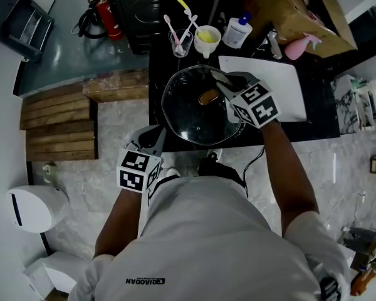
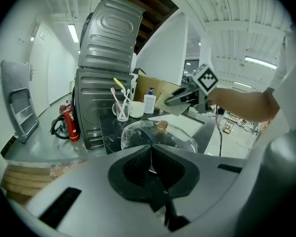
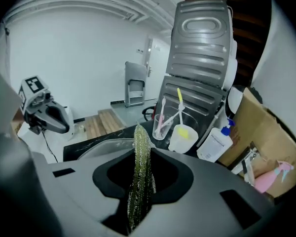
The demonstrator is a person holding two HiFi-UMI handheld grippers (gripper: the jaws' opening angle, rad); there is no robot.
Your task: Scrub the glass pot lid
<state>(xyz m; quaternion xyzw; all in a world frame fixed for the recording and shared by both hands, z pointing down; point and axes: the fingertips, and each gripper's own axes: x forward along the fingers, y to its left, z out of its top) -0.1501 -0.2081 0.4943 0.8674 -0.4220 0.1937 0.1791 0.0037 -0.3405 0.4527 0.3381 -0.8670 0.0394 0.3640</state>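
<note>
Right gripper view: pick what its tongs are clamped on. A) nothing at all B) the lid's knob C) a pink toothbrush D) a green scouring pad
D: a thin green scouring pad stands edge-on, pinched between the tongs of the right gripper.

Dim, bluish head view; gripper views fisheye-warped with black corners, lit by ceiling strips.

The left gripper (image 1: 158, 144) is reaching forward on a bent arm, its jaws pinching the near rim of the lid (image 1: 188, 115). The right gripper (image 1: 217, 80) is stretching farther out, its jaws clamping a pad (image 3: 140, 181).
</note>
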